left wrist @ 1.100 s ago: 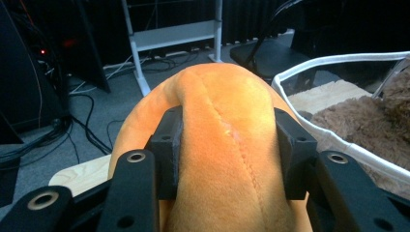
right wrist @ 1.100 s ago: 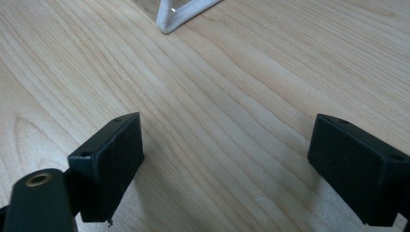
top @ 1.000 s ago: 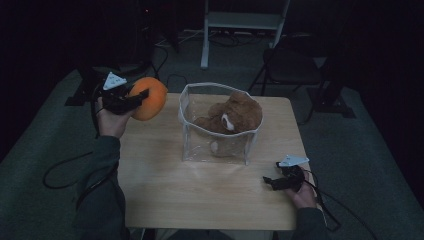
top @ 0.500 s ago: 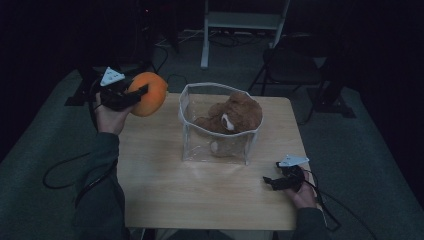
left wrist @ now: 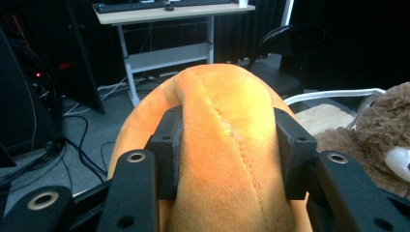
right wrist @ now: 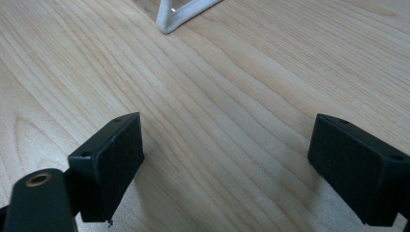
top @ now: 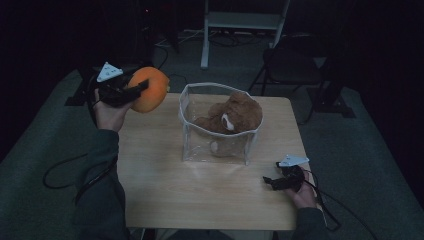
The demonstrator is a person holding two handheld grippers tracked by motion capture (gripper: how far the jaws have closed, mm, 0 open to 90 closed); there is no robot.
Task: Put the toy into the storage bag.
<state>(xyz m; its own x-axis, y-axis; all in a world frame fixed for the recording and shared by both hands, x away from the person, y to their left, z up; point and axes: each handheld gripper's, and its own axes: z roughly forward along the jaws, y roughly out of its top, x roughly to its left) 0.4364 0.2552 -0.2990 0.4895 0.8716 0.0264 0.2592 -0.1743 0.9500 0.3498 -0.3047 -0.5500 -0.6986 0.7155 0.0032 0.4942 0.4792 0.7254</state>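
The wooden table is the biggest thing here. On it stands a clear box with a white rim, near the far edge. A brown teddy bear sits inside the box, and its head pokes up above the rim.

To the left of the box, an orange soft toy is up in the air, over the far left corner of the table. It is round and fuzzy, with a seam down its middle. The toy is near the box but apart from it. The left gripper holds the toy, and its two black jaws squeeze it from both sides so the fuzz bulges between them.

The right gripper rests low on the table near the front right corner, well apart from the box. Its jaws stand wide apart with just bare wood between them.
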